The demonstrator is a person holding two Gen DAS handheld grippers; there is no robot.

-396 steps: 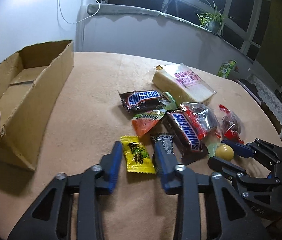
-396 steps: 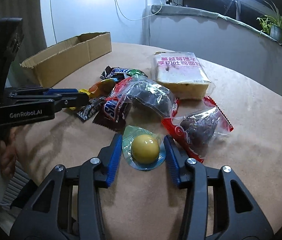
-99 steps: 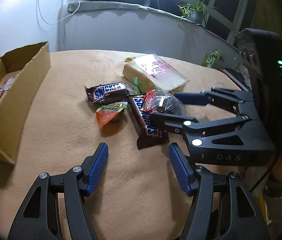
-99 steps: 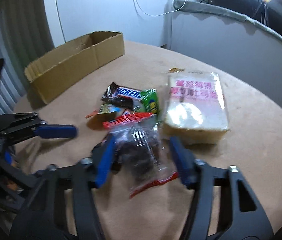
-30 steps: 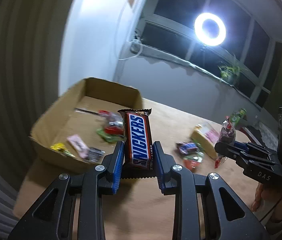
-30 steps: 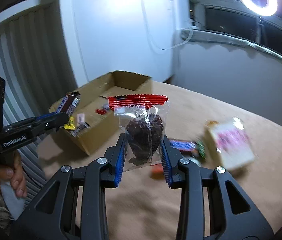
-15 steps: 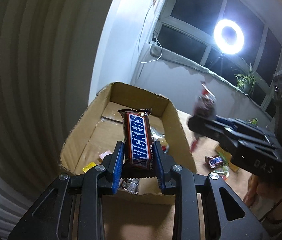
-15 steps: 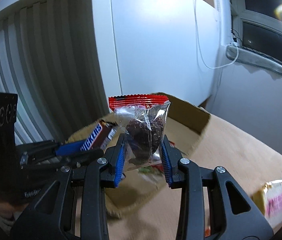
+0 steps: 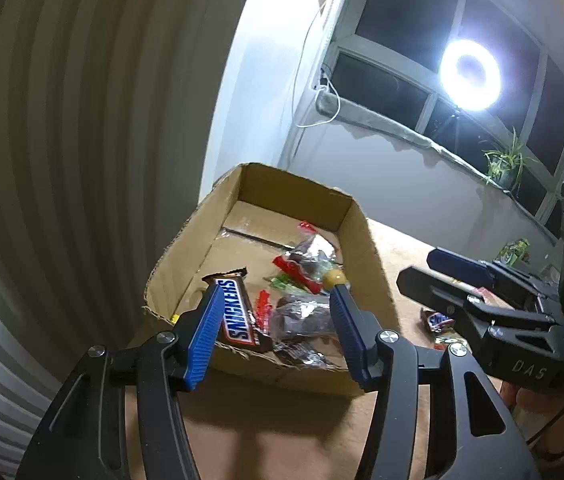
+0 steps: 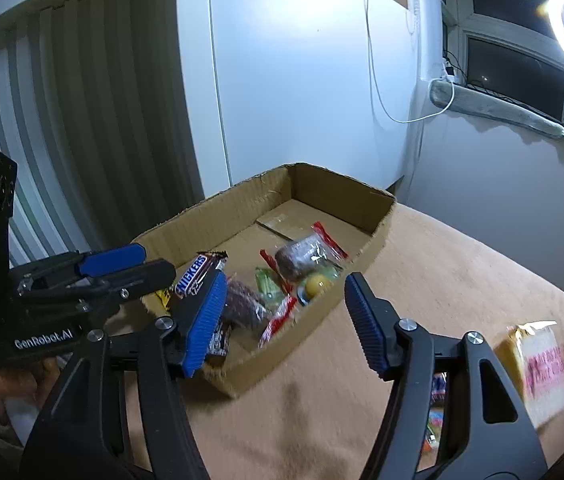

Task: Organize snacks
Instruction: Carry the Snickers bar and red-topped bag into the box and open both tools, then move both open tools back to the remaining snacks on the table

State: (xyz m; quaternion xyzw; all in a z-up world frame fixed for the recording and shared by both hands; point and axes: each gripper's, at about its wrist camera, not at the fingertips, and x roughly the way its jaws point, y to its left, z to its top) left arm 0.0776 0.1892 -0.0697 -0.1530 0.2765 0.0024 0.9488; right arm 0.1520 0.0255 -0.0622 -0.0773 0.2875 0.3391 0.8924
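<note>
jaws of both grippers are opening above the cardboard box [image 9: 365, 240]. left gripper [image 9: 276, 332] has its pads apart; the snickers bar [image 9: 238, 314] leans against its left pad only, over the near end of the box. right gripper [image 10: 283, 318] grips nothing; the clear bag of dark snacks [image 10: 244, 306] lies in the box beside its left pad, near other sweets.

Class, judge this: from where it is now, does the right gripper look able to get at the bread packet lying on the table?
Probably yes. The right gripper, jaws opening and empty, hangs by the cardboard box; the bread packet lies uncovered on bare table to its right, nothing between them.
</note>
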